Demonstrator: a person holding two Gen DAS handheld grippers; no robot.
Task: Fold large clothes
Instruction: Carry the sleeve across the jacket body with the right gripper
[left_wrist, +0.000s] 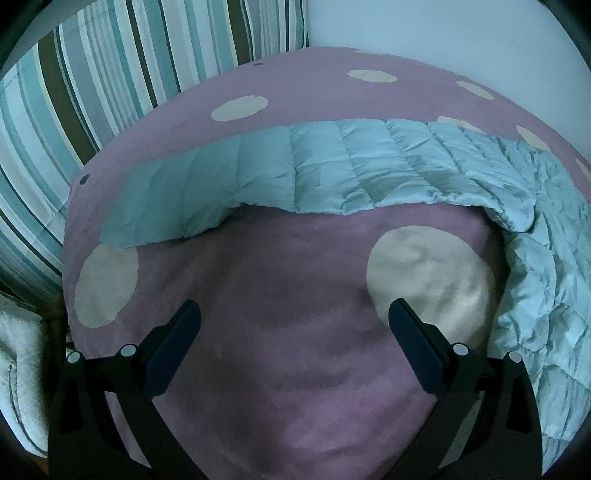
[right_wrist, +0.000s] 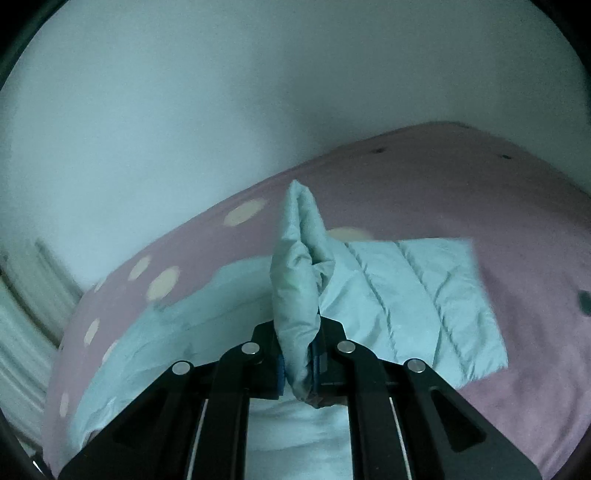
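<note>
Pale wall (right_wrist: 184, 110) behind, and below it a bed under a mauve cover with cream dots (left_wrist: 295, 369); on that bed lies the task's thing, a pale blue quilted down jacket (left_wrist: 369, 166), one sleeve stretched flat across the far side of the left view, the body bunched along the right edge.

Over to the right gripper (right_wrist: 300, 354); its jaws are closed tight on a thick fold of the jacket, the pinched fabric standing upright between them like a fin, while a flat quilted panel trails away onto the bed beyond; the left gripper (left_wrist: 293, 321) hangs above bare cover with its fingers (left_wrist: 413, 332) wide apart, holding nothing, near the sleeve but not touching it.

Judging by the puffy channels and the sheen, this garment looks light, soft and slippery; it should compress easily and spring back, so a fold may slide open unless pressed; good places to grab look like the sleeve's cuff end or the hem, taking both layers at a seam.

Around the bed: a striped curtain (left_wrist: 110, 92) at far left, a white fleecy item (left_wrist: 22, 369) at lower left off the bed's edge; neither seems in the way; the soft, yielding cover itself may drag along with the jacket.
</note>
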